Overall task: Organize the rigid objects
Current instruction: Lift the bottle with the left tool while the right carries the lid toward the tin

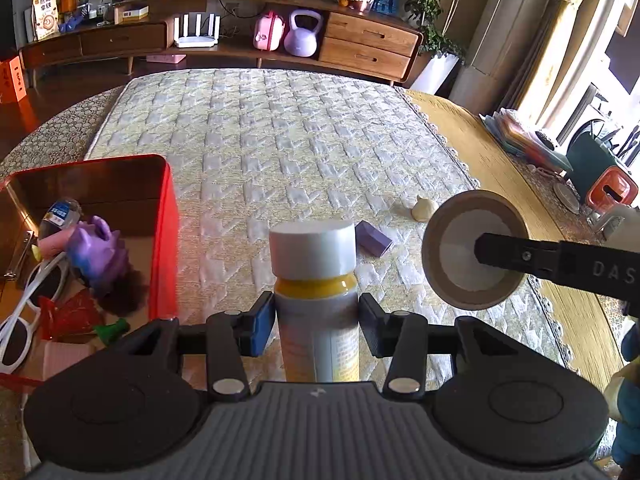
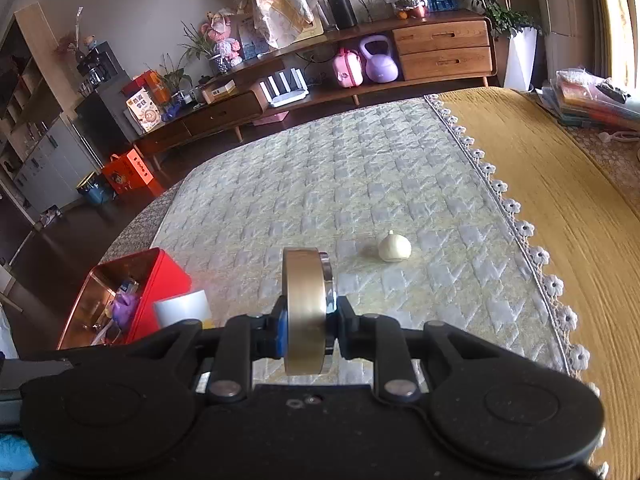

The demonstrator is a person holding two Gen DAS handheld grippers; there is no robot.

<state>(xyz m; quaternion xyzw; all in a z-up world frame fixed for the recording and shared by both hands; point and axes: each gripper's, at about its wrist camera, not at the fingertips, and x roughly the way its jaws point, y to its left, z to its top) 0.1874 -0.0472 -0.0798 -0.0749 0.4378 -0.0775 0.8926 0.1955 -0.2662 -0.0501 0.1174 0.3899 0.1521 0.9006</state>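
Left gripper (image 1: 316, 324) clamping white-capped bottle (image 1: 314, 276), right gripper (image 2: 308, 330) pinching tape roll (image 2: 306, 312), finger lettered "DAS"

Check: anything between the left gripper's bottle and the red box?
Nothing visible. The bottle sits in the left gripper; only bare quilt lies between it and the red box, whose open top is unobstructed.
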